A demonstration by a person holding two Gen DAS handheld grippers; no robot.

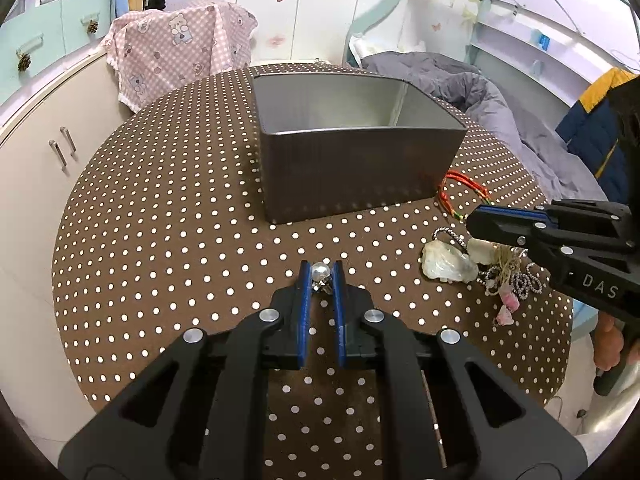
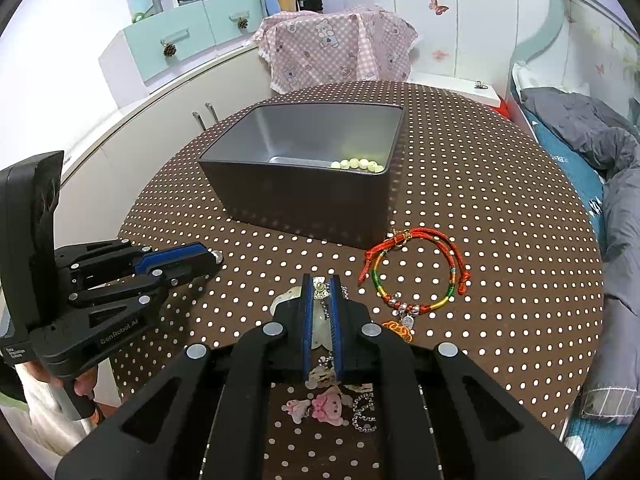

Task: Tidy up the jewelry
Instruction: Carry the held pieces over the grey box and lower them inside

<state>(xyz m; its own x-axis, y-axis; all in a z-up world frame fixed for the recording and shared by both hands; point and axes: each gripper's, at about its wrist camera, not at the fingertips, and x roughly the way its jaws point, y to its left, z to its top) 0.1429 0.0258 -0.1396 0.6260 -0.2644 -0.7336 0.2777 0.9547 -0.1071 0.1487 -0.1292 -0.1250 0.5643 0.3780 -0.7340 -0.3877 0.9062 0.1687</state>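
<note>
A dark grey box (image 1: 352, 172) stands mid-table; in the right wrist view the box (image 2: 296, 208) holds pale green beads (image 2: 357, 164). My left gripper (image 1: 321, 270) is shut on a pearl ring (image 1: 321, 272), just above the table in front of the box; it also shows in the right wrist view (image 2: 208, 258). My right gripper (image 2: 321, 284) is shut on a pale pendant on a ball chain (image 2: 320, 292), over a jewelry pile; it shows in the left wrist view (image 1: 476, 224). A red and multicoloured cord bracelet (image 2: 416, 272) lies right of it.
Pink bear charms (image 2: 320, 406) and a chain (image 2: 364, 412) lie under my right gripper. A pale jade carving (image 1: 448, 266) lies on the brown polka-dot table (image 1: 180, 240). White cabinets stand to the left, a bed with a grey duvet (image 1: 500, 104) to the right.
</note>
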